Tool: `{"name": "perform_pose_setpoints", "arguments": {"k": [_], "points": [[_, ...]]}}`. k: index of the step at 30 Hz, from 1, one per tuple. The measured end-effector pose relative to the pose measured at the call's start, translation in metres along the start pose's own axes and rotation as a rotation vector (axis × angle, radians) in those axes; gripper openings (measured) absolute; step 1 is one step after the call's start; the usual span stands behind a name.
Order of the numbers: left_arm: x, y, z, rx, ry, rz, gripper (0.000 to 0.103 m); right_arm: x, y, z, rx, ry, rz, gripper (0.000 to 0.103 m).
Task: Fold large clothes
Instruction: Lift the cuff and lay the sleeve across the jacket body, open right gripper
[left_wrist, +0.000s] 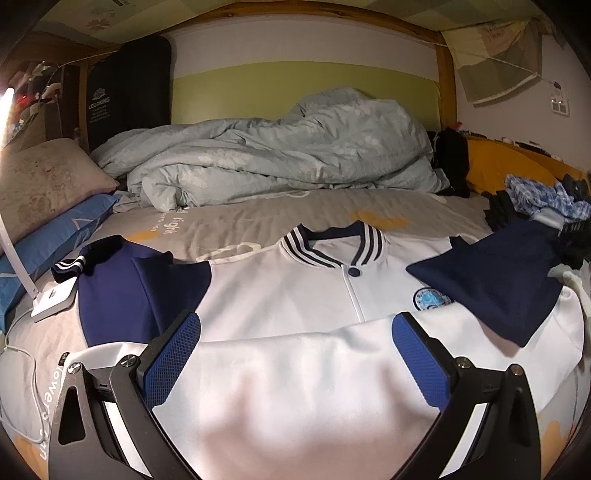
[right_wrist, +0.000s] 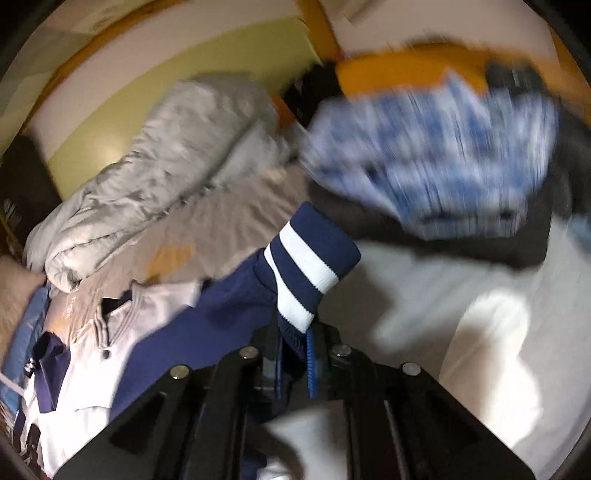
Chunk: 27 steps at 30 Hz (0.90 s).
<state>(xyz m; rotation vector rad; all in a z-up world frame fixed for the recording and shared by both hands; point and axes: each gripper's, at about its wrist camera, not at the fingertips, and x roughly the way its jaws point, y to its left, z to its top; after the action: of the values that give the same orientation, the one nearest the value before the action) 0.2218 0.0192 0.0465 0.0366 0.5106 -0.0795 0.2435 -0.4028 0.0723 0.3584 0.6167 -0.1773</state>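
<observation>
Right gripper has its fingers pressed together on the striped cuff of the jacket's navy sleeve, while the left gripper hovers with its blue pads spread wide over the white body of the jacket. That jacket lies front-up on the grey sheet of the bed, collar toward the headboard, its other navy sleeve stretched out to the side. Beyond it sit a rumpled pale duvet, pillows on one side, a blue-and-white garment on the other, and a small white device near the outstretched sleeve.
</observation>
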Motion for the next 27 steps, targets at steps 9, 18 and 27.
{"name": "perform_pose_setpoints", "arguments": {"k": [9,18,27], "points": [[-0.025,0.018,0.013,-0.038,-0.068,0.011,0.103,-0.078,0.131,-0.006,-0.266,-0.094,0.272,0.009],[-0.047,0.063,0.027,-0.167,-0.105,-0.003,0.103,-0.055,0.209,-0.126,-0.403,0.078,0.432,0.015],[-0.036,0.069,0.022,-0.167,-0.034,-0.046,0.102,-0.049,0.186,-0.166,-0.373,0.075,0.468,0.062]]}}
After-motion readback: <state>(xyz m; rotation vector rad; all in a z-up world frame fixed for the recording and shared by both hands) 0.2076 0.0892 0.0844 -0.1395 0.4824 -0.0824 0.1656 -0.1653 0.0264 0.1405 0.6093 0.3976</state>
